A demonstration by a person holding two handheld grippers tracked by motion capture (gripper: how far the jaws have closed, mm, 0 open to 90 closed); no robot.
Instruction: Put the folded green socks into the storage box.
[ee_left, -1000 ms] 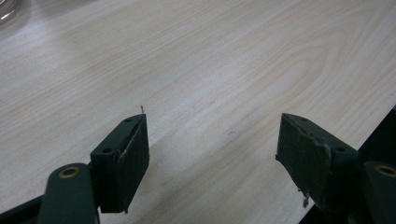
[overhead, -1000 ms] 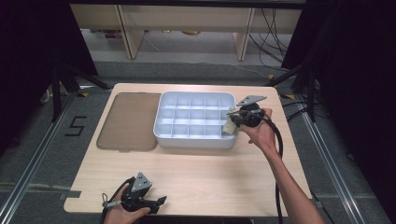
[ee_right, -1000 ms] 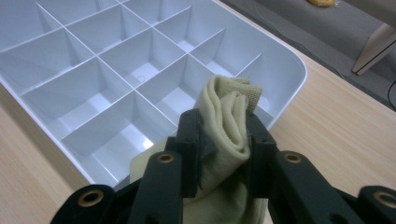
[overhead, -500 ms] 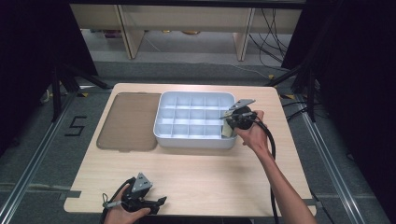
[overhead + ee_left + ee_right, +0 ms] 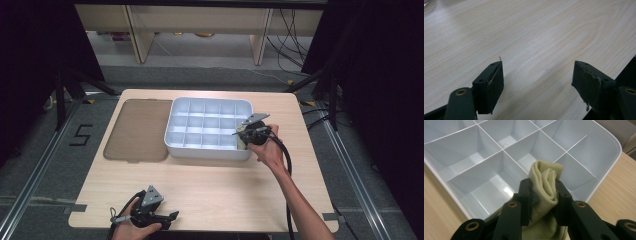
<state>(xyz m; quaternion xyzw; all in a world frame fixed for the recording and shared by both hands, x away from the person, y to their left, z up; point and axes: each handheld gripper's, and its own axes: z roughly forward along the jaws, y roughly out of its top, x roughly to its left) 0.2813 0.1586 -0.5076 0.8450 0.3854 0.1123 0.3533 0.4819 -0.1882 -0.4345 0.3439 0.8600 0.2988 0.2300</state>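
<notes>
Item one: the right gripper (image 5: 543,195), which we find clamped on a rolled, pale yellow-green cloth (image 5: 545,182). Both pads press the roll from either side, and its folded top stands up above the jaw tips. In the high view we place this right gripper (image 5: 241,141) at the near right corner of the tray, the cloth (image 5: 241,144) a small pale patch beneath it; whether the cloth touches the tray floor we cannot tell from here.

Item two: a white compartment tray (image 5: 180,145), divided into a grid of open cells, standing on the far middle of the bench (image 5: 225,180). In the right gripper view the tray (image 5: 607,162) lies just under the cloth, which hangs over a cell beside the outer wall.

Item three: a flat brown lid (image 5: 135,130), lying on the bench just beside the tray's left wall.

Item four: the left gripper (image 5: 167,216), held low at the near left edge of the bench, well apart from the tray. In its own view we record the left gripper (image 5: 537,80) with jaws standing wide and bare wood grain between them.
</notes>
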